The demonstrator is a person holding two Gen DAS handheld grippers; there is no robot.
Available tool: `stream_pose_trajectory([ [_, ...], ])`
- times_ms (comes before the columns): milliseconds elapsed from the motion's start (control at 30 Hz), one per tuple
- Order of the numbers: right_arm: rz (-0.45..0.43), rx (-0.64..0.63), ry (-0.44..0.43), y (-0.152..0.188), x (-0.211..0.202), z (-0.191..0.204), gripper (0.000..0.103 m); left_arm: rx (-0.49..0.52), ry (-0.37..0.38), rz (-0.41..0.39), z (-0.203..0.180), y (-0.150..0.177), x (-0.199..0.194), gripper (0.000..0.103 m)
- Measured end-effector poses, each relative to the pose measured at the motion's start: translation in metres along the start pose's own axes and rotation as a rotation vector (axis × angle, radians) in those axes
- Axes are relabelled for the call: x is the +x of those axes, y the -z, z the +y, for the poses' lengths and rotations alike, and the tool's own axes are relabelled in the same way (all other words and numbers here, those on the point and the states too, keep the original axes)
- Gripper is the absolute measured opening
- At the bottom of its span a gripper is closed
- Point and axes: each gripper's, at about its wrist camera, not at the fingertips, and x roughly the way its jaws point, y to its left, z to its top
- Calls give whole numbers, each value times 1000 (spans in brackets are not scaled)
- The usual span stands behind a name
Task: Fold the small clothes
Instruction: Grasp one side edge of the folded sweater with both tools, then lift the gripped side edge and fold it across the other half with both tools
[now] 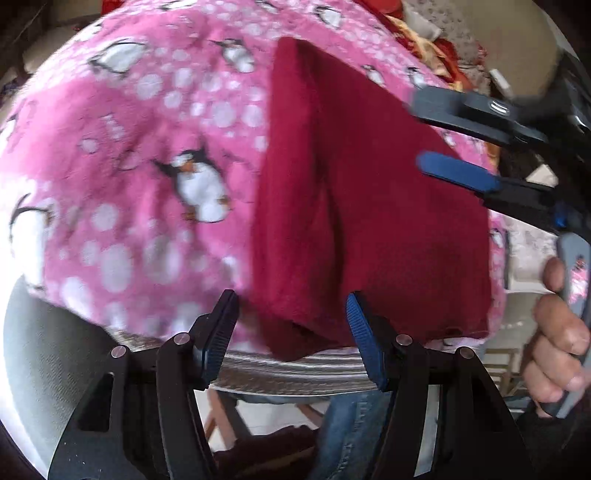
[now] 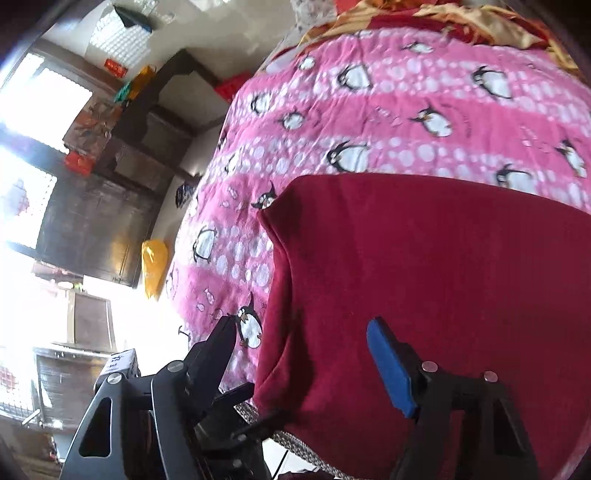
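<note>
One dark red garment [image 1: 373, 206], folded; no other small clothes in sight. It lies flat on a pink fleece blanket [image 1: 140, 155] printed with penguins and white dots, which covers the surface. The garment sits at the near right part of the blanket, its near hem reaching the surface's front edge.

Long axis: in the left wrist view it runs near to far, tapering to a pointed corner at the far end and broad at the near end. A lengthwise crease runs up the middle from the near edge. Fabric layers overlap on the left side, though motion blur makes the exact layering hard to read.

Two sets of tongs. Left tongs [image 1: 291, 314]: spread wide, holding nothing, poised at the near edge with one finger off the garment's left side and the blue-padded one over its near hem. Right tongs [image 2: 303, 336]: also parted and holding nothing, over the garment's left edge in their own view; in the left view they come in from the right, above the garment's far right part.

One bare hand [image 1: 557, 339] visible at the right, wrapped round a grey handle.

Beyond the blanket's far end, a heap of red and gold cloth [image 2: 436, 14].
</note>
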Motion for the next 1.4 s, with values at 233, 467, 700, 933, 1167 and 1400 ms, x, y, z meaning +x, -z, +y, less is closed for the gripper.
stream_pose_trajectory([
  [233,118,-40,-10,-23,35,12,70,40,-97,-7,-12,-10,16,23],
  [467,283,-76,25,-47,73,28,70,139,-78,-184,-50,5,-26,12],
  [700,372,-253,304,-49,110,53,38,140,-59,-170,-58,-4,-24,11],
  [933,321,-260,289,-39,102,48,20,184,-89,-172,-63,1,-37,11],
  [1167,161,-101,0,-36,32,8,16,231,-22,-191,-88,-5,-69,10],
  [1400,-105,56,-275,-18,-80,-57,15,485,-39,-231,-190,6,-89,10],
])
